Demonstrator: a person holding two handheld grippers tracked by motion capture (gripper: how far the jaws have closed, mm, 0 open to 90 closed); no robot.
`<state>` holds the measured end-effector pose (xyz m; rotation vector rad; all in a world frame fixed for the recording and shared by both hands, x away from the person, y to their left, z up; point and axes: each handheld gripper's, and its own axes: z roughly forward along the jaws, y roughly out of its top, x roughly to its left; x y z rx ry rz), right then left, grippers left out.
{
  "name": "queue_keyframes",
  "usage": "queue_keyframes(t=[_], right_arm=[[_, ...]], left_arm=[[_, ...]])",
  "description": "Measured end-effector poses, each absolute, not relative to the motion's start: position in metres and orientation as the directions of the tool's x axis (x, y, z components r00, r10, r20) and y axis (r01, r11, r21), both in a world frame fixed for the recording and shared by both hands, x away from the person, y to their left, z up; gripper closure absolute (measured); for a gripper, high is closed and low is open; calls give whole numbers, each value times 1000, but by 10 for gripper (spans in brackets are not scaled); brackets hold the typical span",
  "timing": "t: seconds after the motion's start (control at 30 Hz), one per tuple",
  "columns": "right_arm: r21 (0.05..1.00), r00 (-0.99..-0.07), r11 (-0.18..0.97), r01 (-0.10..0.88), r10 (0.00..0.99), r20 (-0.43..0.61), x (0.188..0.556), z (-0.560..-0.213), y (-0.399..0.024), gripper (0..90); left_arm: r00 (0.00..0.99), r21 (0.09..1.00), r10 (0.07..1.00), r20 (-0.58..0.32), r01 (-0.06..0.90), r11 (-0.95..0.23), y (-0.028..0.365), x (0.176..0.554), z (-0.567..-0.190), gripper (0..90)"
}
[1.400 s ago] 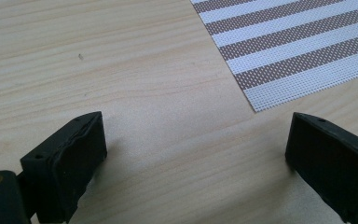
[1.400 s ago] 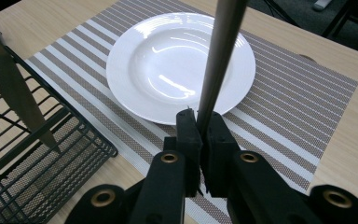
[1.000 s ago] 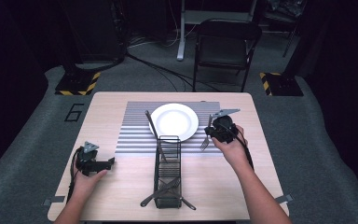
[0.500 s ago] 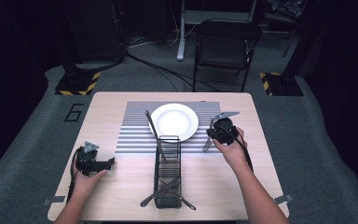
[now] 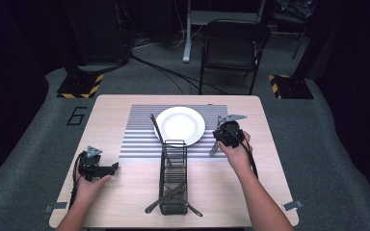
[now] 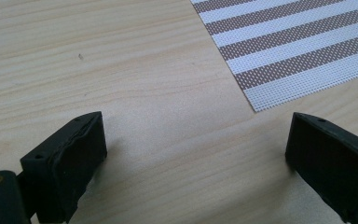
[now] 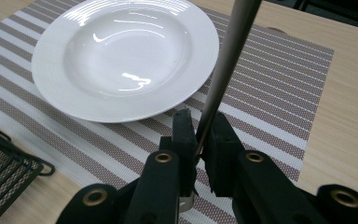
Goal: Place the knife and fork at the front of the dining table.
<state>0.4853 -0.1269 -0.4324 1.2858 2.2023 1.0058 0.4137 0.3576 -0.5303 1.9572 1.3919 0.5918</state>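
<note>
On the left of the bench [image 5: 125,192], the left gripper [image 5: 111,169] rests with its fingers [image 6: 70,158] wide apart and nothing between them. In the left gripper view there is only bare wood under them, with the corner of the mat [image 6: 298,51] at about 1 o'clock. This hand is well apart from the work.

In the middle stands the black wire basket [image 5: 173,178], its long side running from 12 to 6 o'clock in the high view. Some cutlery lies across its near end, and one dark piece leans out at its far end toward 11 o'clock. Just beyond it, at 12 o'clock, the white plate [image 5: 179,125] sits on the mat.

On the right, the right gripper [image 5: 217,144] is closed on a metal utensil [image 7: 223,70]; I cannot tell if it is a knife or a fork. In the right gripper view the fingers [image 7: 185,135] pinch its handle near one end, and the handle runs away from them toward 12 o'clock, passing just beside the right rim of the plate [image 7: 121,56]. In the high view the free end [image 5: 213,150] points down to about 7 o'clock, low over the mat.

The relation that matters: the utensil is at 3 o'clock from the plate, near its rim and nearly parallel to that side. I judge the next move is to lay it flat on the mat there, and the right hand is clearly the nearer one.
</note>
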Motion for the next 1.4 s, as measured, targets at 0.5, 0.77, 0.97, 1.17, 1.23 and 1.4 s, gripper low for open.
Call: queue_keyframes(t=[0.5, 0.77, 0.97, 1.17, 1.23, 1.4], right_arm=[[759, -435, 247, 602, 899, 52, 504, -444, -131, 833], [756, -403, 203, 623, 911, 88, 511, -450, -134, 829], [759, -373, 181, 625, 924, 86, 516, -454, -131, 825], [752, -345, 152, 641, 932, 106, 521, -455, -126, 846], [747, -334, 131, 652, 934, 128, 523, -455, -123, 856], [739, -314, 101, 666, 937, 155, 528, -457, -116, 867]], left_arm=[[333, 730, 943, -11, 647, -220, 358, 414, -530, 50], [333, 730, 943, -11, 647, -220, 358, 414, -530, 50], [333, 731, 943, -11, 647, -219, 358, 414, -530, 50], [333, 730, 943, -11, 647, -220, 358, 414, -530, 50], [334, 731, 943, -10, 645, -221, 358, 414, -530, 50], [335, 731, 942, -10, 645, -221, 358, 414, -530, 50]])
